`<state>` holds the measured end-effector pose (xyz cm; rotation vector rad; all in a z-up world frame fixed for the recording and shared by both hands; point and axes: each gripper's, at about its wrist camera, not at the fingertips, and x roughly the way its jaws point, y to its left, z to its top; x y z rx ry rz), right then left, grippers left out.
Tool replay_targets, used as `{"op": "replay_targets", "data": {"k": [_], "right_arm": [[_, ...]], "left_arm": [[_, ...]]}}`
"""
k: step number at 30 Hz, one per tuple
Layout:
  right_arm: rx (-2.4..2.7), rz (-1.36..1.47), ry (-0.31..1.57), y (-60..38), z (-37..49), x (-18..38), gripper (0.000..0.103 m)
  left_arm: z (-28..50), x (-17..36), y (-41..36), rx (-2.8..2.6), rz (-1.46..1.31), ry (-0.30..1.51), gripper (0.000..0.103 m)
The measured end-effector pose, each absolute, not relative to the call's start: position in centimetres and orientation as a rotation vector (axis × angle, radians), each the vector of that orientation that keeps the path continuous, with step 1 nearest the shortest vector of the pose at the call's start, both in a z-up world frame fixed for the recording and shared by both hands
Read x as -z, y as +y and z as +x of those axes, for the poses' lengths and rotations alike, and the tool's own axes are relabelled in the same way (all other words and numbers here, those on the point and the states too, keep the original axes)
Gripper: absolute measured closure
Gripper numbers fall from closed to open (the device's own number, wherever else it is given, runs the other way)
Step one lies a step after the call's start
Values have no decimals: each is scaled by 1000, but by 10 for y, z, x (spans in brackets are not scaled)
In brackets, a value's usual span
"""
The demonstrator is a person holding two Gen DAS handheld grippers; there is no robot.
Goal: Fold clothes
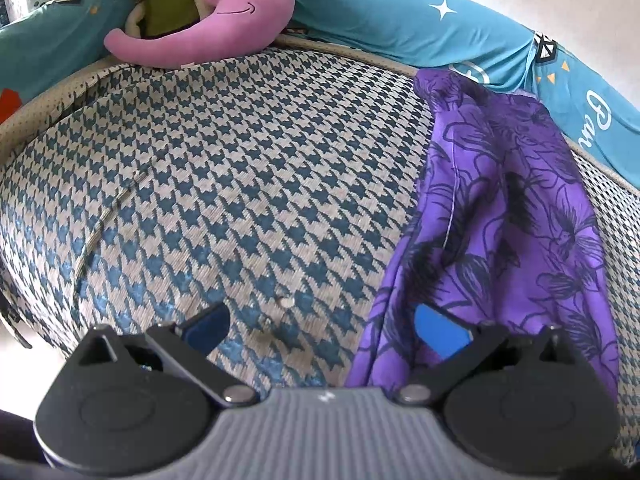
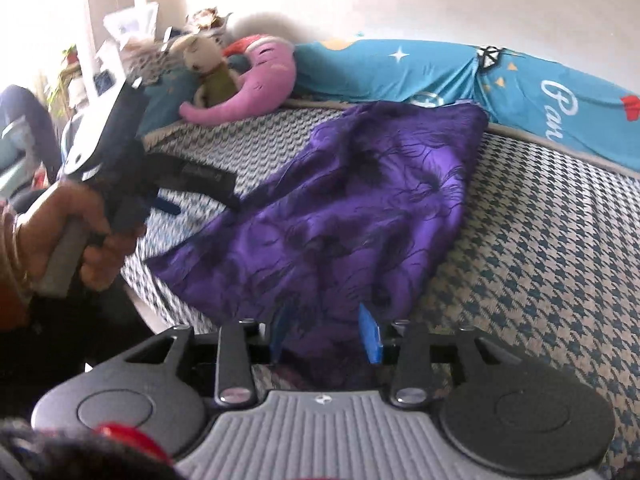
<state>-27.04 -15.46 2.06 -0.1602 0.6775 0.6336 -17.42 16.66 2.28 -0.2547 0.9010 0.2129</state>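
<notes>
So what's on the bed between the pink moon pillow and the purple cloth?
Nothing: in the left wrist view, only bare houndstooth bed cover lies between the pink moon pillow and the purple cloth.

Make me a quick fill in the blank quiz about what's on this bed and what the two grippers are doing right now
1. The garment lying on the houndstooth bed cover is mainly ____ in colour.
2. The pink moon plush has a ____ doll leaning against it.
3. The left gripper has its fingers spread ____, gripping nothing.
4. The right gripper has the garment's near ____ between its blue fingers.

Missing words: purple; rabbit; open; edge
</notes>
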Motion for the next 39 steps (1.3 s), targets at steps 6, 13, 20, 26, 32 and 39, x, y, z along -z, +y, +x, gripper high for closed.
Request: {"op": "replay_targets", "data": {"k": [6, 13, 20, 26, 32, 39], "right_arm": [[-621, -261, 682, -144, -284, -10, 59], [-537, -403, 634, -127, -286, 4, 61], [-573, -491, 647, -120, -293, 9, 96], [-625, -562, 761, -117, -302, 22, 97], [-694, -471, 735, -121, -307, 7, 96], [-744, -369, 653, -114, -309, -13, 91]], "left_arm": [[-177, -25, 164, -192, -264, 894, 0], [-181, -27, 153, -132, -260, 893, 0], [-179, -22, 151, -144, -221, 926, 0], [-179, -16, 163, -236, -203, 956, 0], [-182, -17, 171, -312, -183, 949, 0], [-183, -22, 182, -342, -210, 935, 0]]}}
